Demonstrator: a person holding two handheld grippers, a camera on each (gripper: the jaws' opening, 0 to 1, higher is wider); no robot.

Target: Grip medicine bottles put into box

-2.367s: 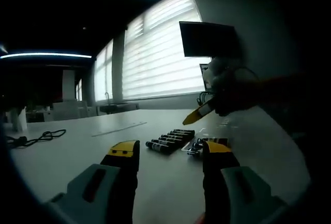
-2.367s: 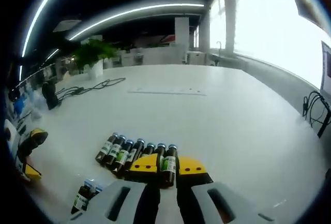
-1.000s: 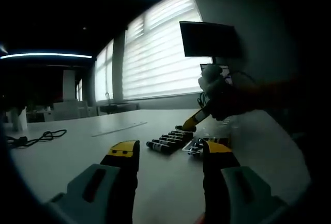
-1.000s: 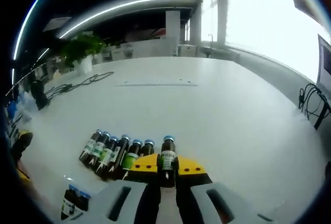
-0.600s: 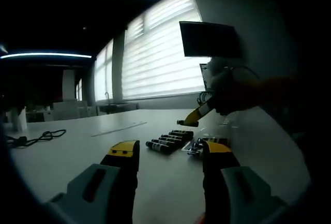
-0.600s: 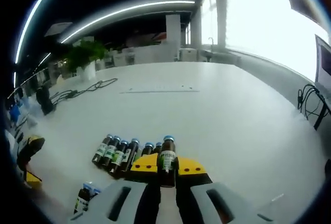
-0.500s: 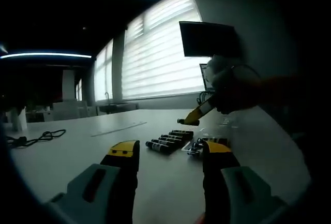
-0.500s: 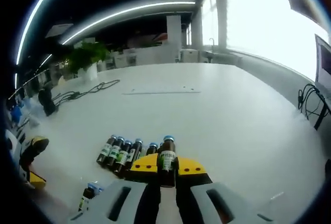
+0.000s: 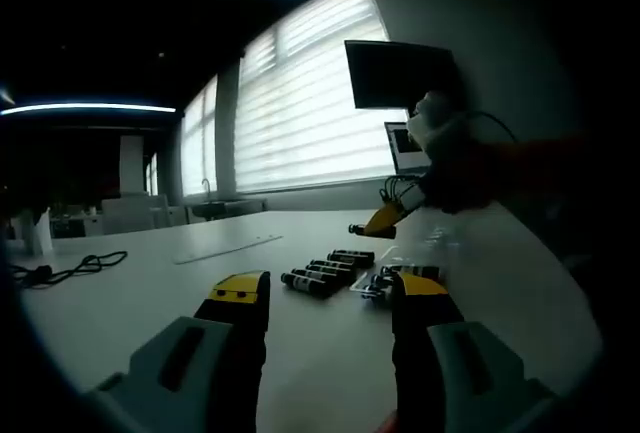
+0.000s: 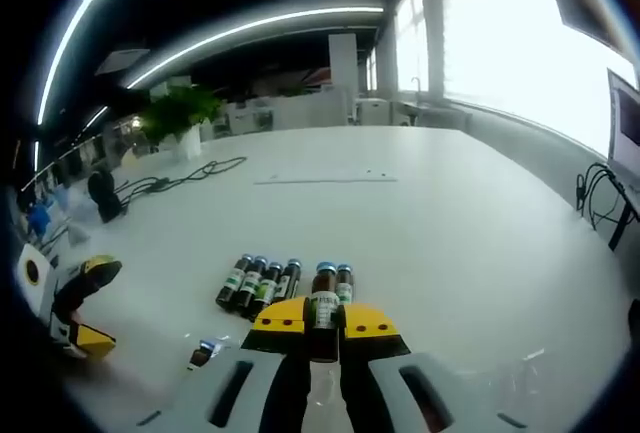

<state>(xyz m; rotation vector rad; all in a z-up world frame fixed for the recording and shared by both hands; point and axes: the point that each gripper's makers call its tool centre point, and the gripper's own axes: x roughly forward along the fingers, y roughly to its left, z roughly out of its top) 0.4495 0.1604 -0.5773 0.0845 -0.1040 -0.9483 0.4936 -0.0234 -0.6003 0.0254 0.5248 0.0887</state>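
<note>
Medicine bottle (image 10: 323, 305), brown with a blue cap, stands pinched between the fingers of the right gripper (image 10: 322, 321), lifted clear of the white worktop (image 10: 450, 223); just beyond the fingertips the row of bottles (image 10: 262, 282) lies on its side, not yet taken, and the clear box (image 9: 412, 271) with a few bottles in it sits just past the left gripper (image 9: 322, 295), so by my reckoning the job is under way, most of it left. Left fingers are spread wide apart and hold nothing; they hover above the worktop, well short of the row.
</note>
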